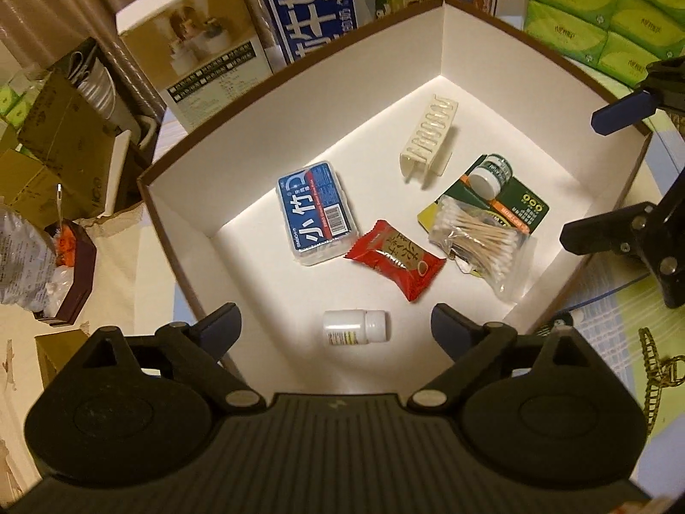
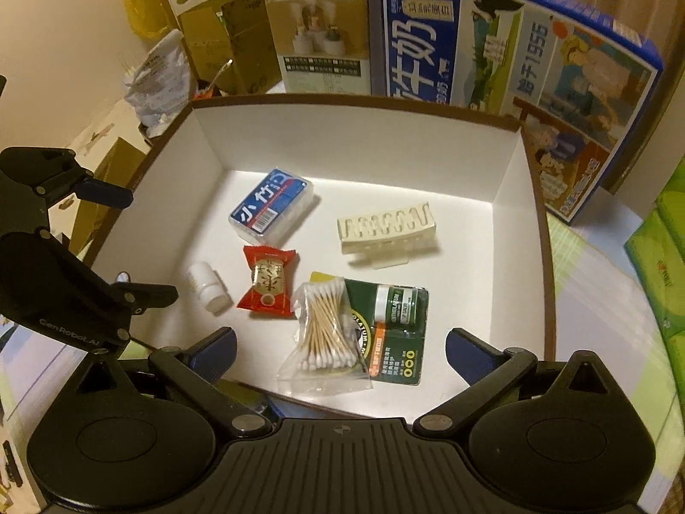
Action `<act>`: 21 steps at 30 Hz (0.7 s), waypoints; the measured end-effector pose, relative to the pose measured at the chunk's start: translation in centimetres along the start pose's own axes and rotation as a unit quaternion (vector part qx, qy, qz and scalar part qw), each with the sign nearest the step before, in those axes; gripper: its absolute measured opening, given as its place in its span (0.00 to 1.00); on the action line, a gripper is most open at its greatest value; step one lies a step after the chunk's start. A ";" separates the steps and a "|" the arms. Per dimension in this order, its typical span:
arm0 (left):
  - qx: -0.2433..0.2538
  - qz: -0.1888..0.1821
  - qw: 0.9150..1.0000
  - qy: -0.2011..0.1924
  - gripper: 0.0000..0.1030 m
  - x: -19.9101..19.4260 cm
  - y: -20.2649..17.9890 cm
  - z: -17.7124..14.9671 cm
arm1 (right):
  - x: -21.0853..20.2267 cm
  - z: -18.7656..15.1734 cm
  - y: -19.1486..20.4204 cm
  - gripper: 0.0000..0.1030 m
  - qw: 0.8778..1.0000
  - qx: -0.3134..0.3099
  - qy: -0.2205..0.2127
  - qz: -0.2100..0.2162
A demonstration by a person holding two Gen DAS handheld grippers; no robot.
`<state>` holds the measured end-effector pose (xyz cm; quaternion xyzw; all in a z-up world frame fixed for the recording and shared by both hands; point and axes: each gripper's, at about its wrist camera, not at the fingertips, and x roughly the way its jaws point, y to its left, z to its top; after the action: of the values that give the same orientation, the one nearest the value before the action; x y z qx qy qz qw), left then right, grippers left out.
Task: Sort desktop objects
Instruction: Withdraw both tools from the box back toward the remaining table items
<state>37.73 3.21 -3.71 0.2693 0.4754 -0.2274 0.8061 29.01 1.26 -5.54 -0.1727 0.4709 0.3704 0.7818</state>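
Note:
A white-lined box with a brown rim (image 1: 180, 231) (image 2: 509, 197) holds several items. A white pill bottle (image 1: 354, 327) (image 2: 206, 286) lies on its side. Beside it are a red snack packet (image 1: 396, 263) (image 2: 267, 279), a blue floss-pick case (image 1: 317, 210) (image 2: 272, 204), a cream hair clip (image 1: 428, 139) (image 2: 385, 229), a bag of cotton swabs (image 1: 479, 242) (image 2: 327, 334) and a green balm card with a small jar (image 1: 490, 173) (image 2: 396, 304). My left gripper (image 1: 334, 330) (image 2: 132, 242) is open and empty above the bottle. My right gripper (image 2: 340, 353) (image 1: 599, 175) is open and empty over the box's near edge.
A blue milk carton (image 2: 492, 43) and a beige product box (image 1: 192, 43) (image 2: 321, 30) stand behind the box. Green tissue packs (image 1: 608, 13) are stacked at the right. Cardboard boxes and bags (image 1: 51, 162) crowd the left. A gold hair claw (image 1: 659, 368) lies on the tablecloth.

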 end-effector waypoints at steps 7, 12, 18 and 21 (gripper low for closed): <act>-0.006 0.006 1.000 -0.019 0.91 -3.0 -0.8 -0.6 | -2.5 -0.7 0.7 0.98 1.000 -0.012 -0.020 0.003; -0.012 0.006 0.999 -0.042 0.92 -5.8 -1.6 -1.5 | -5.1 -1.8 1.2 0.98 0.999 -0.020 -0.042 0.009; -0.017 0.006 0.998 -0.065 0.92 -8.7 -2.9 -3.2 | -8.3 -3.9 1.6 0.98 0.997 -0.021 -0.069 0.016; -0.018 0.011 0.997 -0.078 0.92 -10.1 -3.7 -4.1 | -9.9 -5.1 1.9 0.98 0.996 -0.025 -0.083 0.018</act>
<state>28.32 4.22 2.81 0.2416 0.4122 -0.2307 0.8476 21.68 -4.71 0.60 -0.1526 0.3983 0.4089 0.8068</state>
